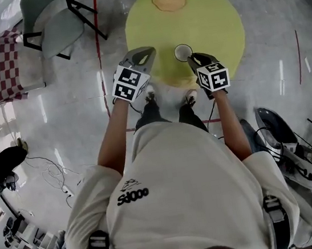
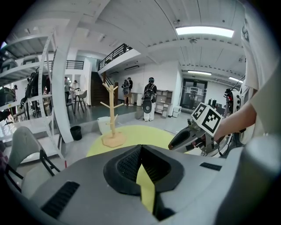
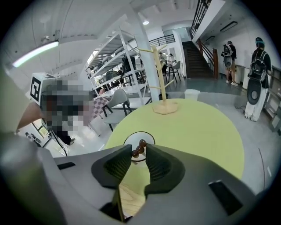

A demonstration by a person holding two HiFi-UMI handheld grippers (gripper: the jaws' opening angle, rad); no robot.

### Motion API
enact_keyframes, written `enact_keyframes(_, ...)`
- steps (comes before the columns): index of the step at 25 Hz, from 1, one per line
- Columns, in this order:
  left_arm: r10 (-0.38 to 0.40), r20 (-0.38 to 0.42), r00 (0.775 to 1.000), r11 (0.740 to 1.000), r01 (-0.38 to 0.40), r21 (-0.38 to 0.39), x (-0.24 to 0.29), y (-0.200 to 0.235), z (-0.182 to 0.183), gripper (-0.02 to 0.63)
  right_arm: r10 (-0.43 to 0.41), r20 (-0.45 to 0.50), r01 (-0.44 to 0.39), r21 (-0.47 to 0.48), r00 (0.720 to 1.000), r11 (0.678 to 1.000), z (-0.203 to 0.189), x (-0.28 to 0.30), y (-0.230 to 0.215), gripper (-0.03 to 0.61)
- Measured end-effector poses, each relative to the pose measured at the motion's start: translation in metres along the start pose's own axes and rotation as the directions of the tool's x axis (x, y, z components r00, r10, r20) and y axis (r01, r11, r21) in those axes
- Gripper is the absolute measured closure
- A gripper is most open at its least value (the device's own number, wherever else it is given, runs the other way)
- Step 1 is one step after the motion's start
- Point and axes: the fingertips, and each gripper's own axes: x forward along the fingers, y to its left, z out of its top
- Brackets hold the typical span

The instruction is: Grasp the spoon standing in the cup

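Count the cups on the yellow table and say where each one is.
1. The cup stands at the near edge of the yellow table, right ahead of the right gripper, with the spoon standing in it. No other cup shows.

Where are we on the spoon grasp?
Done: right gripper is at the white black-rimmed cup on the round yellow-green table. In hand: its jaws appear to pinch the brown beaded-handle spoon standing in it. Remaining: confirm the hold. Left gripper is shut, empty, off to the side.
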Motion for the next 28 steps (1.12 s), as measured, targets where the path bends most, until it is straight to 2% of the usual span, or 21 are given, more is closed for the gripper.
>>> enact_keyframes(4,0.022,0.017,1.0,1.0,-0.022,0.004,-0.008,0.015,0.002,0.587,0.008,0.026,-0.008,-0.018,1.0,1.0,0.013,0.004,0.006,0.463)
enact_keyframes(9,0.037,0.048,0.998,0.999,-0.038,0.017,-0.021,0.011,0.01,0.586,0.012,0.066,-0.009,-0.044,0.998,0.999,0.02,-0.015,0.018,0.469)
enact_keyframes(15,0.03,0.112,0.993,0.999,-0.034,0.04,-0.036,0.004,0.038,0.586,0.014,0.165,-0.002,-0.069,0.986,0.998,0.054,-0.054,0.032,0.482)
enact_keyframes(20,0.021,0.173,0.985,0.997,-0.033,0.065,-0.046,0.002,0.066,0.586,0.016,0.257,0.012,-0.109,0.966,0.994,0.092,-0.085,0.044,0.486)
enact_keyframes(28,-0.007,0.268,0.963,0.992,-0.027,0.123,-0.064,-0.009,0.116,0.586,-0.016,0.396,0.091,-0.171,0.918,0.981,0.151,-0.145,0.05,0.489)
